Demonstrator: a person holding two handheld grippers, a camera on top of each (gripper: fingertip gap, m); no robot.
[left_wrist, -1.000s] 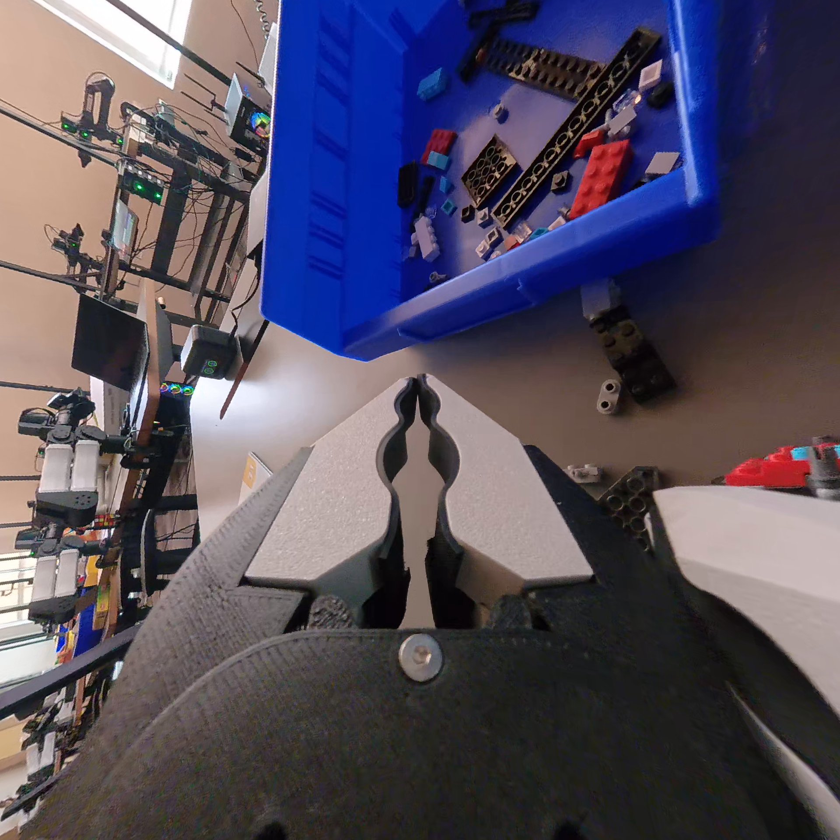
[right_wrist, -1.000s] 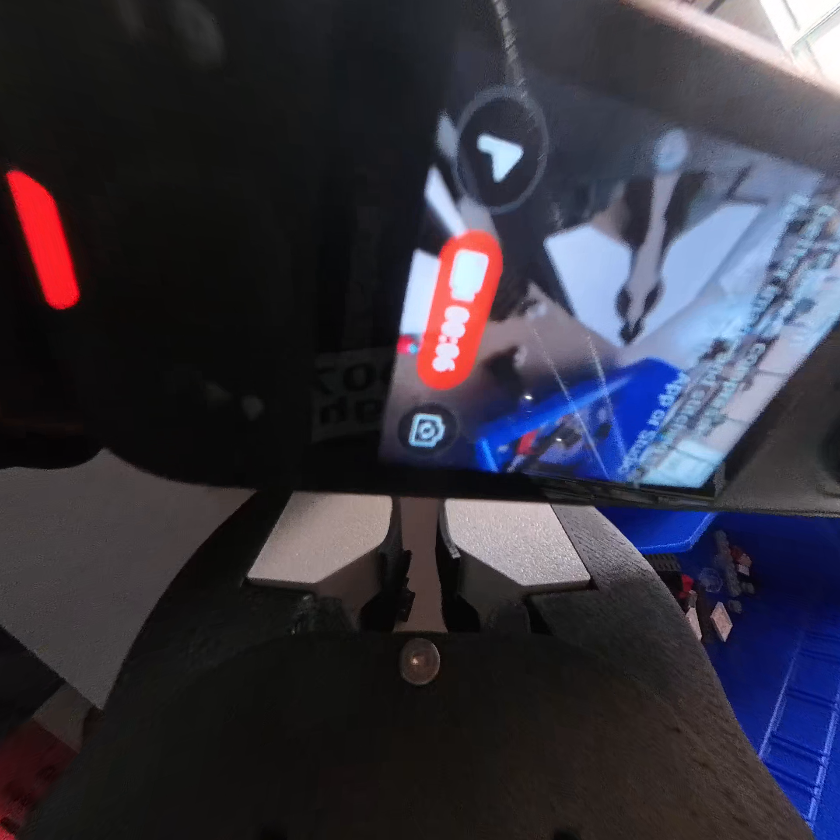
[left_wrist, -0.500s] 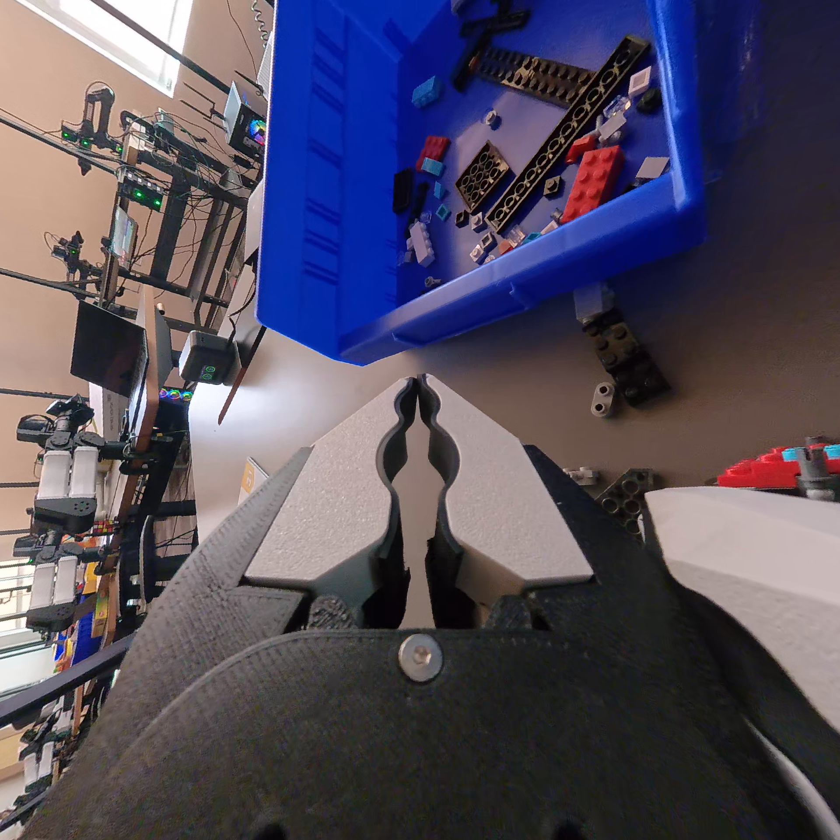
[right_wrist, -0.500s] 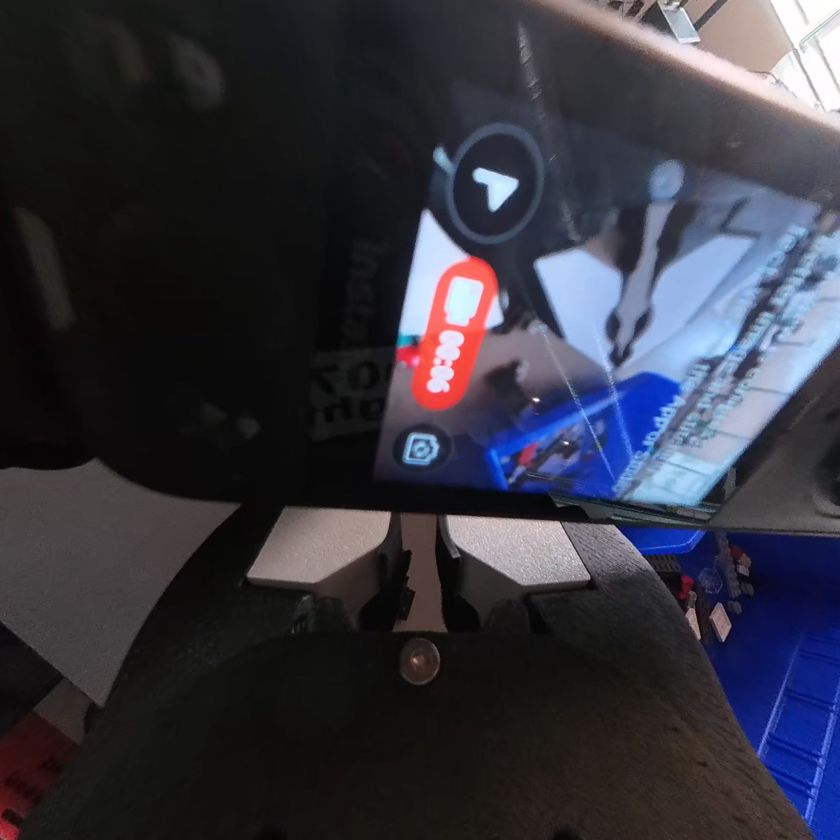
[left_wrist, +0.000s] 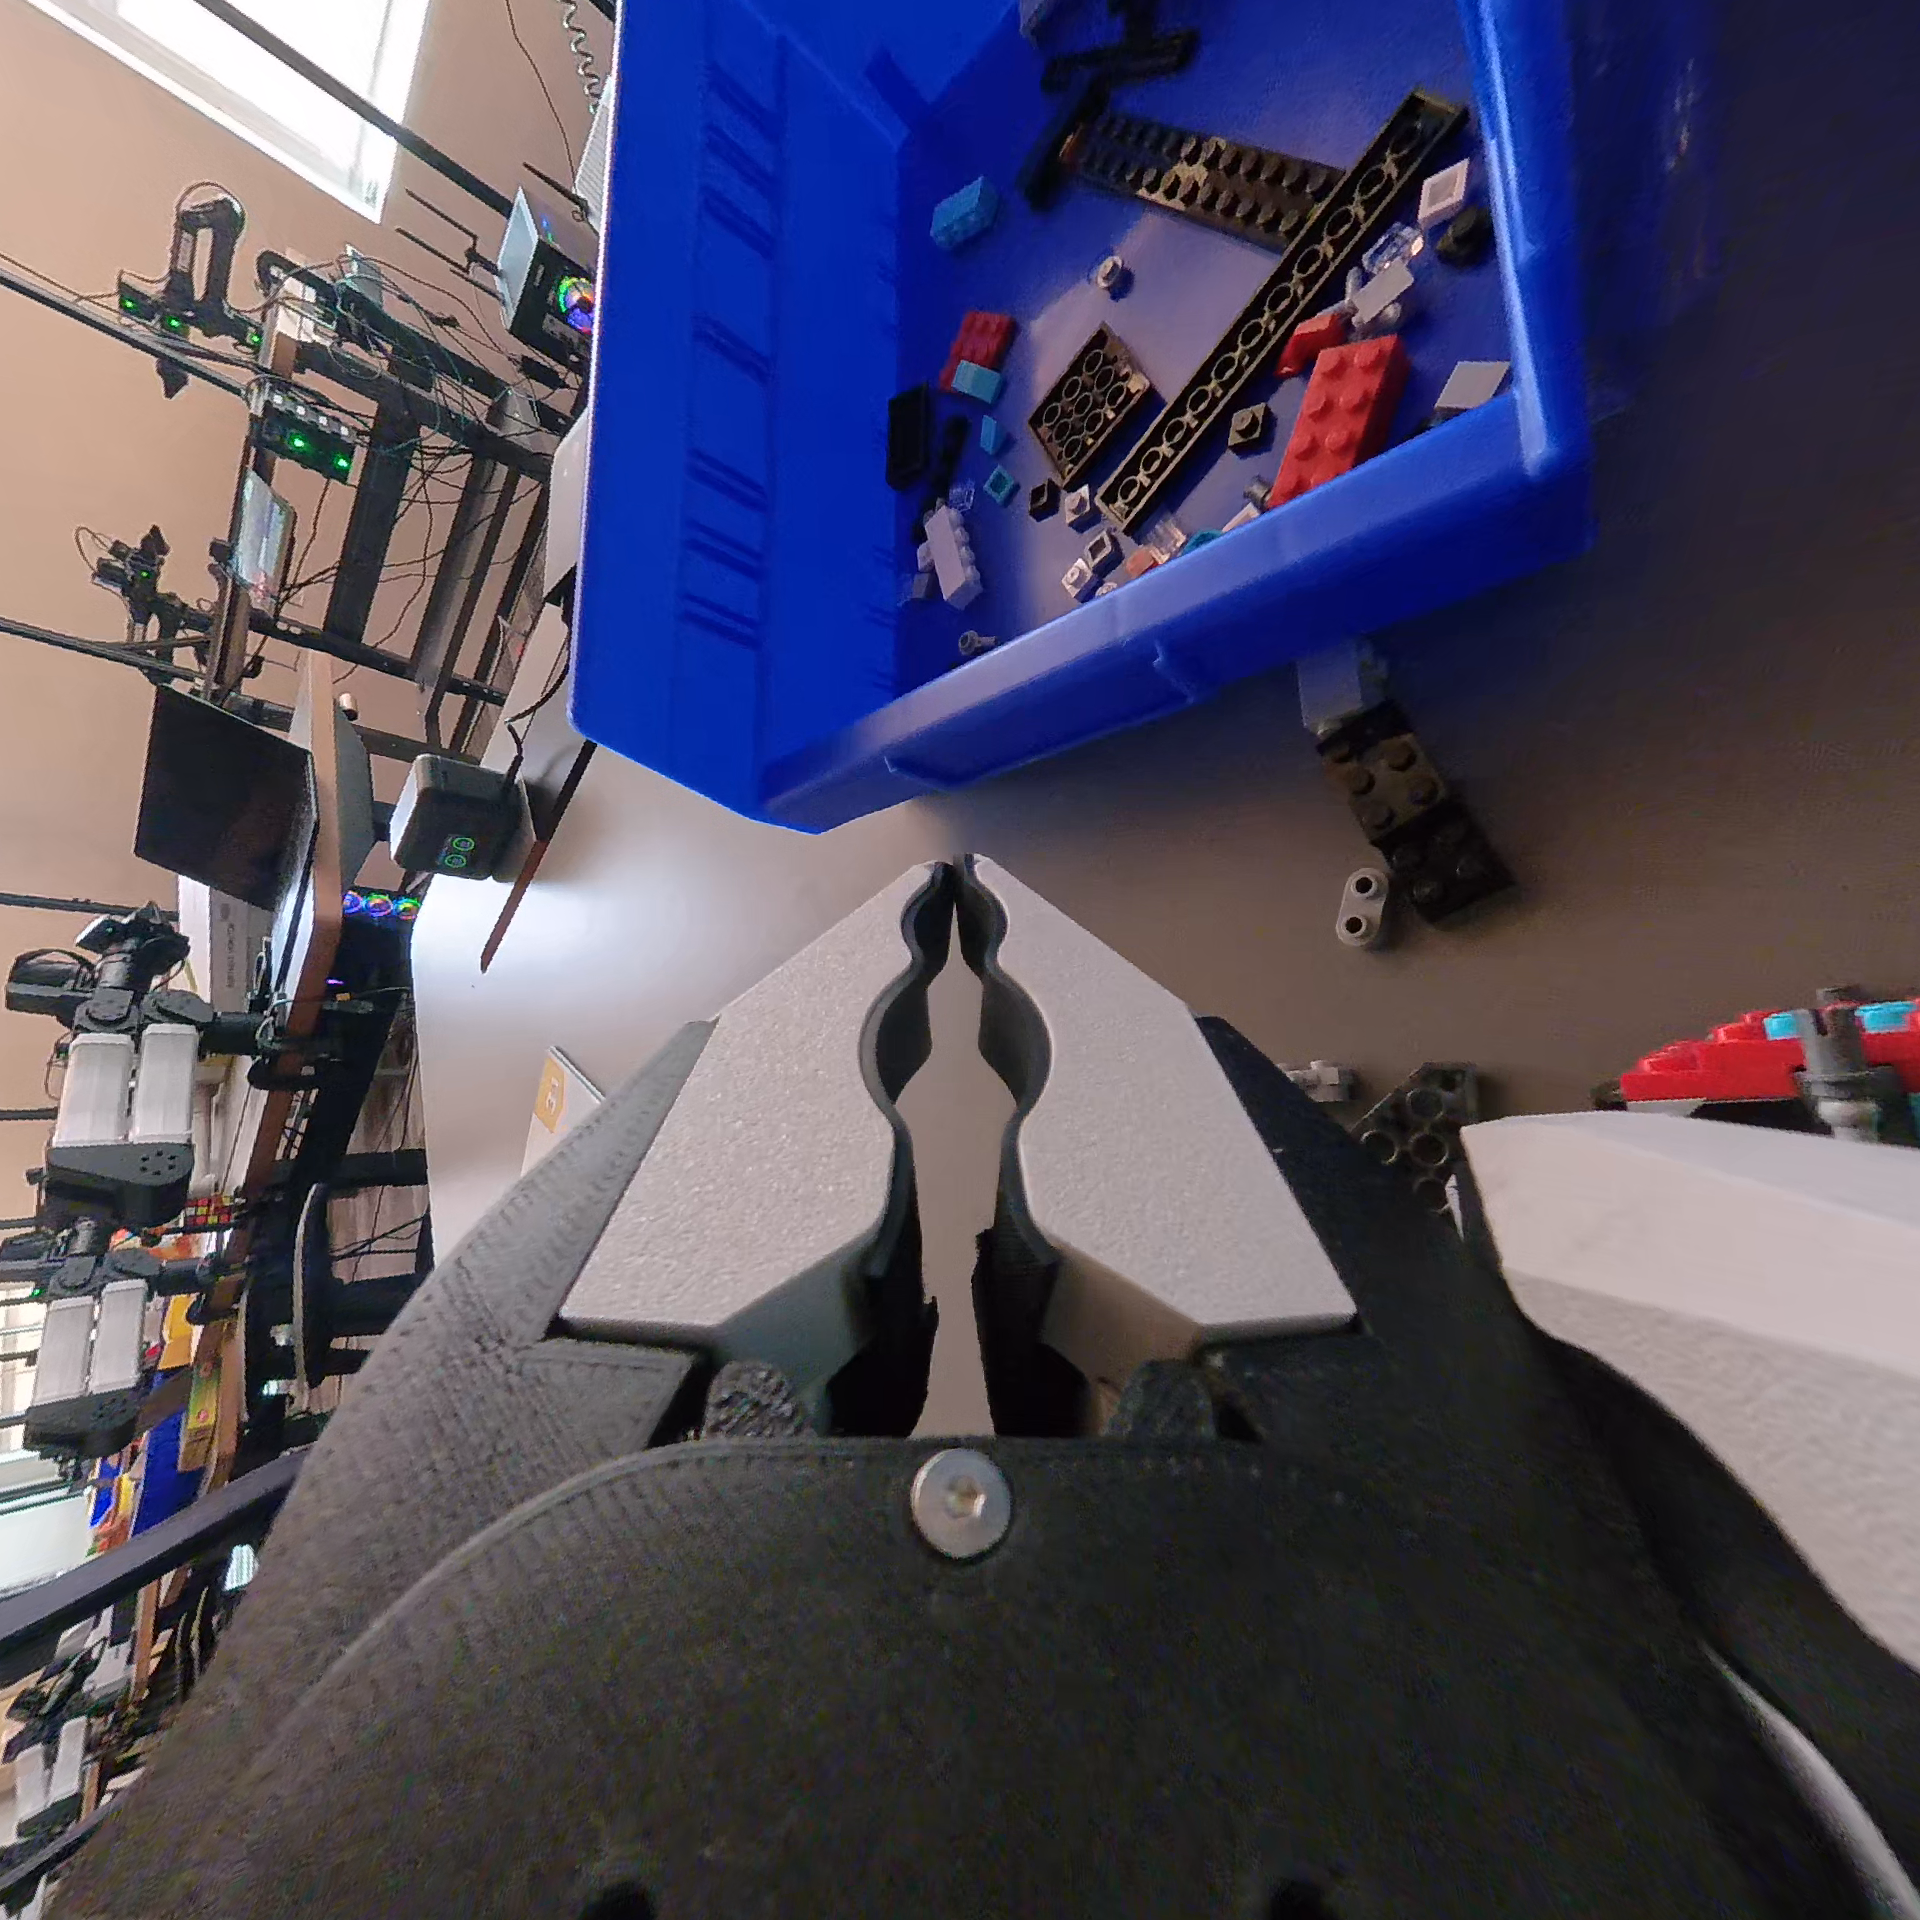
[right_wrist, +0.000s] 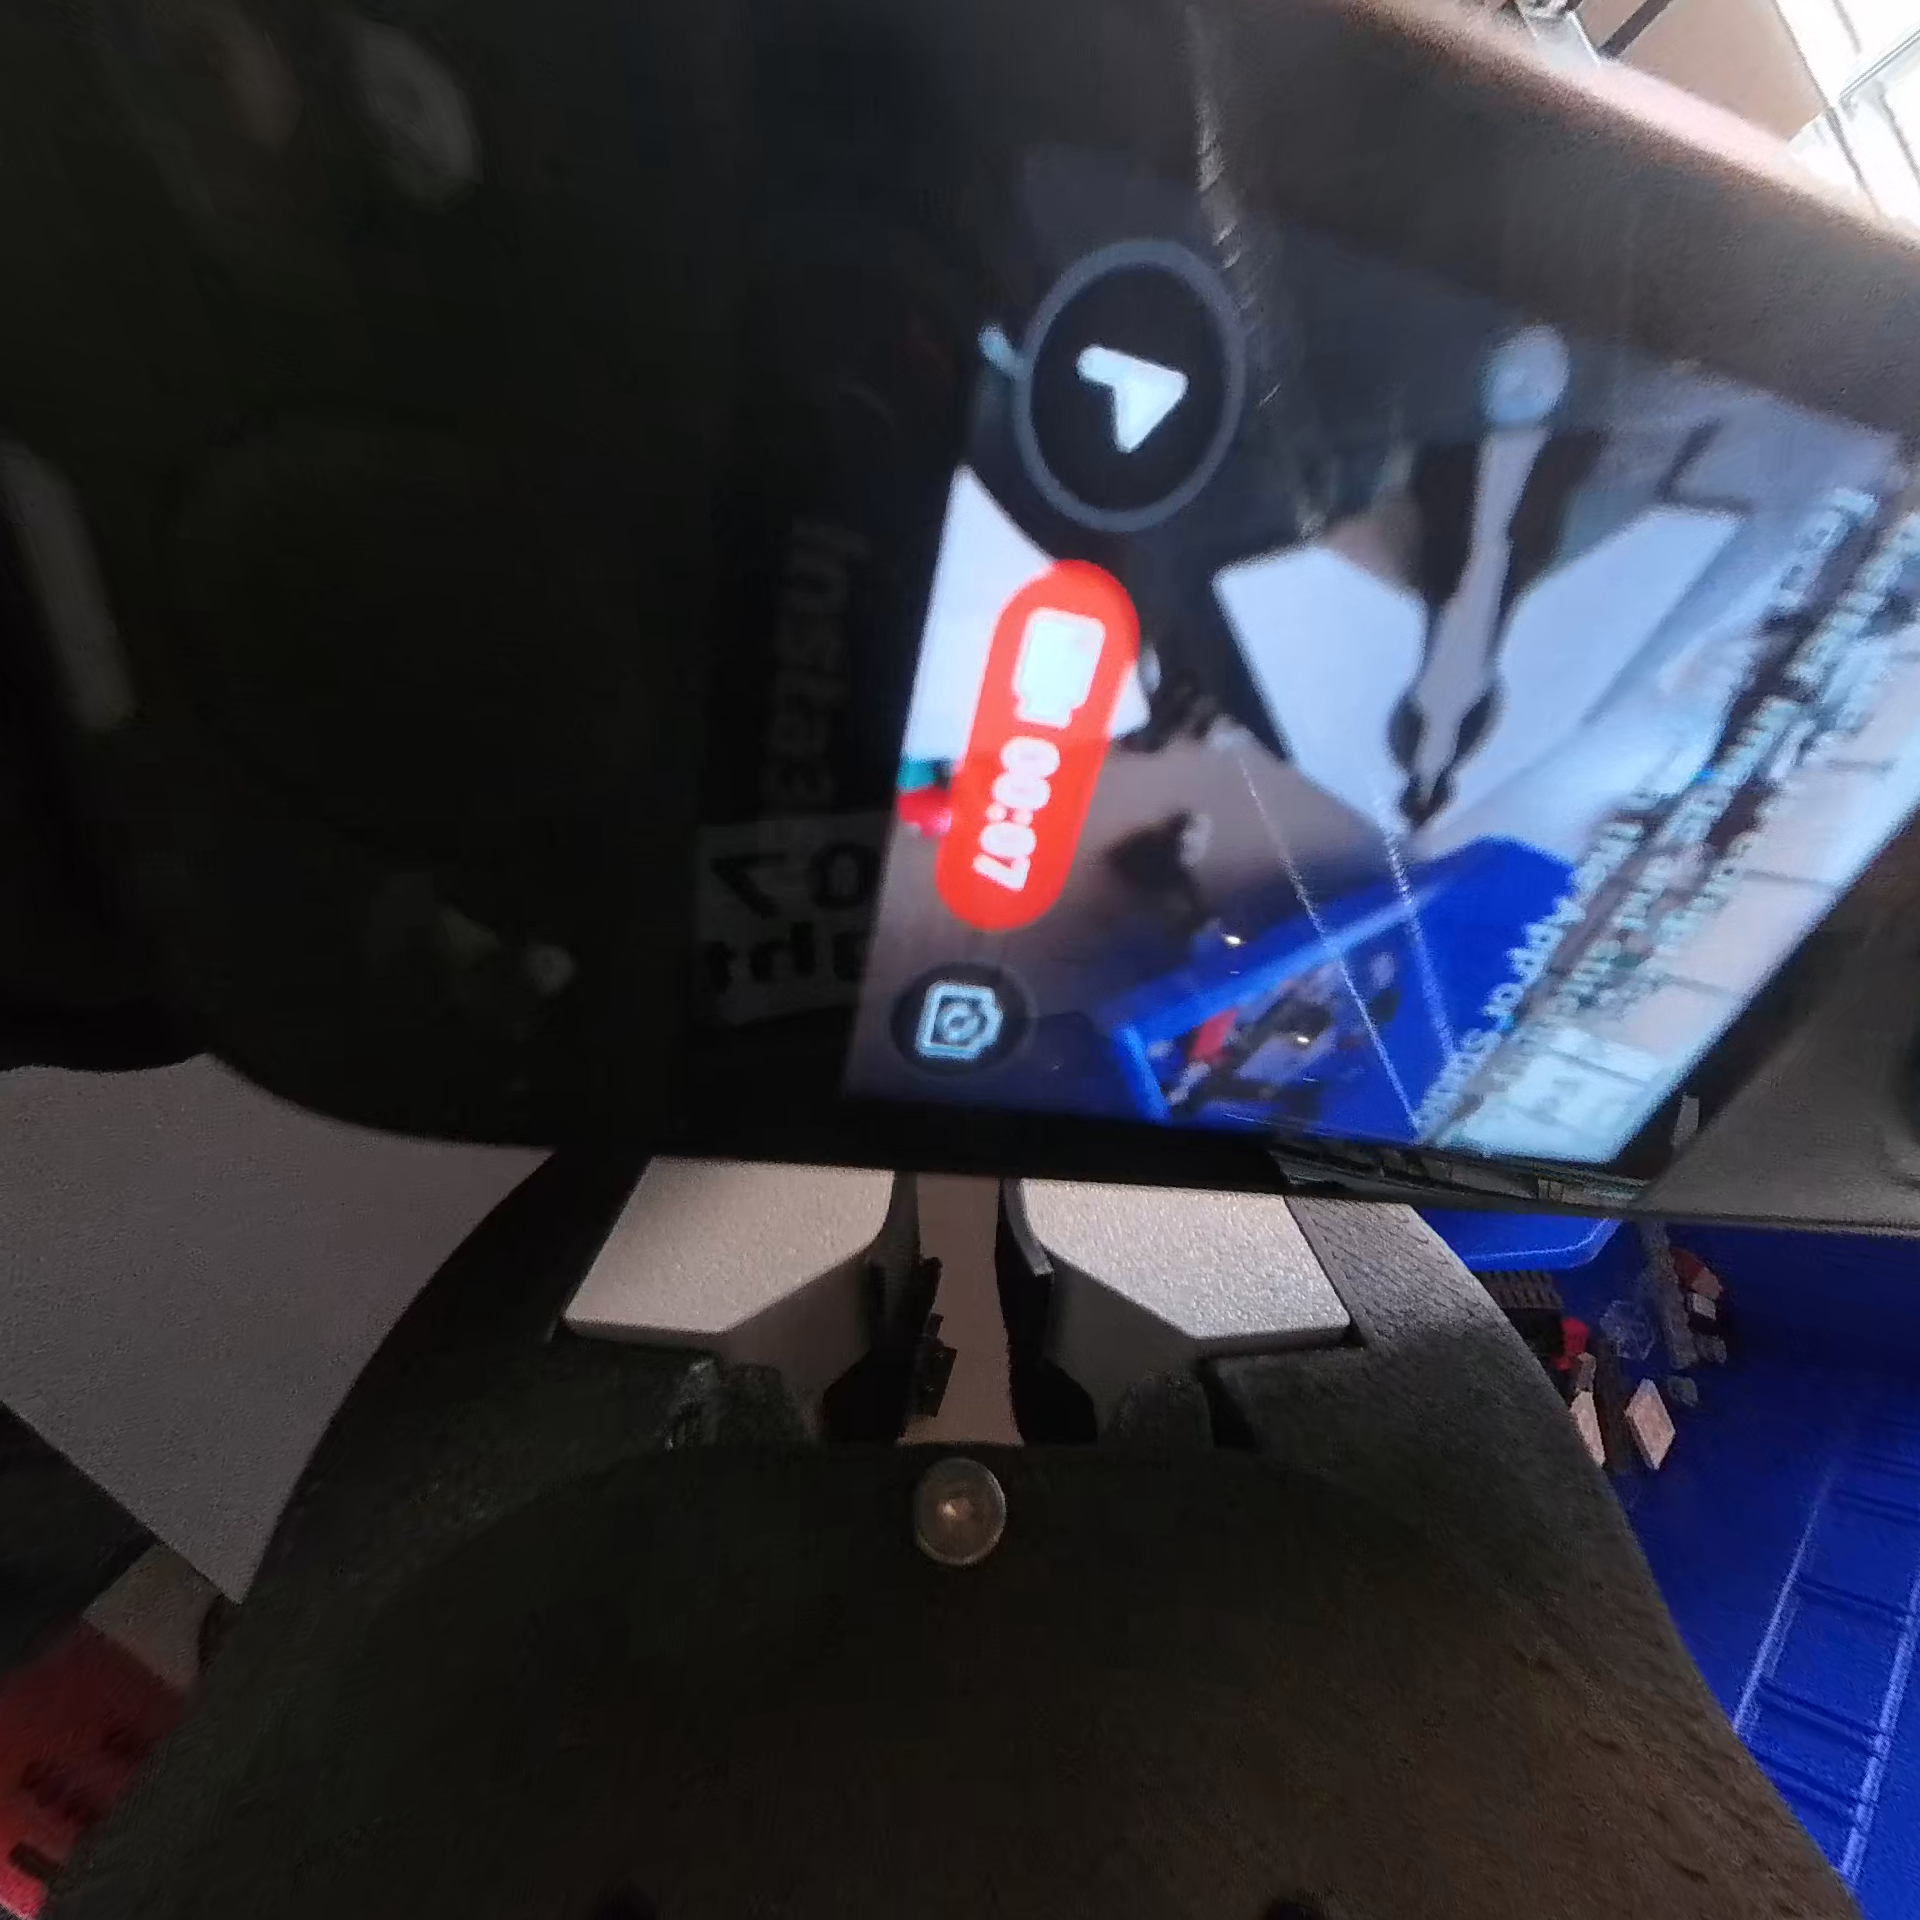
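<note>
Reading outward from my left gripper (left_wrist: 958, 883): tips pressed together, nothing between them, poised over the dark table (left_wrist: 1714, 727) just short of the blue bin's (left_wrist: 1226, 644) near corner.

Bin contents, as I count them: one long black studded plate (left_wrist: 1288, 332) lying diagonally; a second black strip (left_wrist: 1195, 171) at the far end; a square black plate (left_wrist: 1089, 400); a red brick (left_wrist: 1340, 416); a smaller red brick (left_wrist: 977, 338); a light blue brick (left_wrist: 964, 213); a scatter of small grey, white and clear pieces.

Outside the bin, right of my tips: a black plate pair (left_wrist: 1413, 821), a small grey two-hole piece (left_wrist: 1363, 906), a red assembly (left_wrist: 1766, 1060).

Right gripper: finger bases sit narrowly apart; the tips are hidden behind a camera body with a lit screen (right_wrist: 1351, 727), so I cannot tell its state.
</note>
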